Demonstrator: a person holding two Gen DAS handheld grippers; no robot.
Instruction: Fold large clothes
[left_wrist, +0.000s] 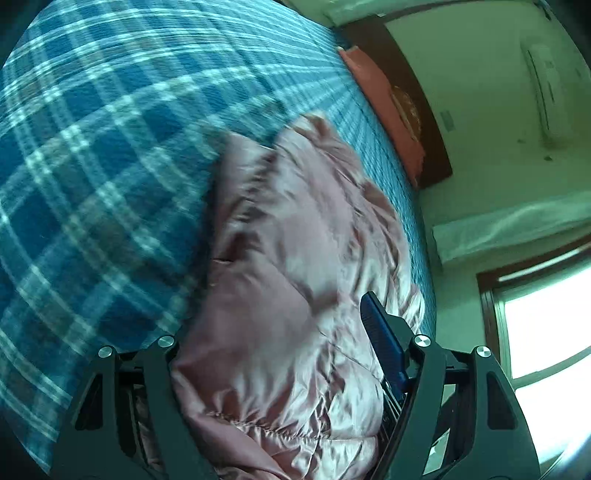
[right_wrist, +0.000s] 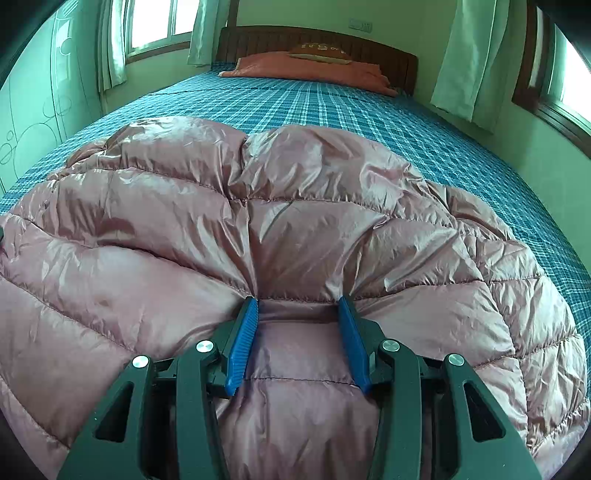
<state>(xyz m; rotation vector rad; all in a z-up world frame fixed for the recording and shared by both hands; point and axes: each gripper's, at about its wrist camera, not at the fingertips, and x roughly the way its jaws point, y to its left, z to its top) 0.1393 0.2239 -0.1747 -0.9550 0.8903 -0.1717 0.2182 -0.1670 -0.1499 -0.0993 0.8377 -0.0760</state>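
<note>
- Two views show one garment, a pink quilted down jacket (left_wrist: 291, 258), lying on a bed (left_wrist: 92, 147) with a blue plaid cover.
- From the left wrist view, the left hand-held gripper (left_wrist: 280, 332) has the jacket bunched up between its jaws. The picture is blurred, and only one blue pad (left_wrist: 380, 343) shows, on the right side; the other is buried under fabric. I cannot tell whether the jaws are squeezing the cloth or just standing around it.
- In that same view the jacket trails away from the gripper across the plaid, towards a reddish pillow (left_wrist: 384, 110) at the headboard.
- From the right wrist view, the jacket (right_wrist: 258, 221) spreads wide over the near end of the bed (right_wrist: 332, 99), and it looks puffy with stitched channels running across.
- The right hand-held gripper (right_wrist: 298, 306) stands with its jaws apart, both blue pads (right_wrist: 242, 343) pressing down into the shell, and a ridge of fabric sits between them. Creases fan out from the fingertips, so the cloth is already gathering there.
- My judgement on handling: it looks light, very soft and springy, so folds will tend to puff back open. The shiny shell looks slippery, so a shallow pinch may slide off.
- Better hold: take a deep bite across a stitched seam or the hem edge, where the filling is thin, not on a fat baffle.
</note>
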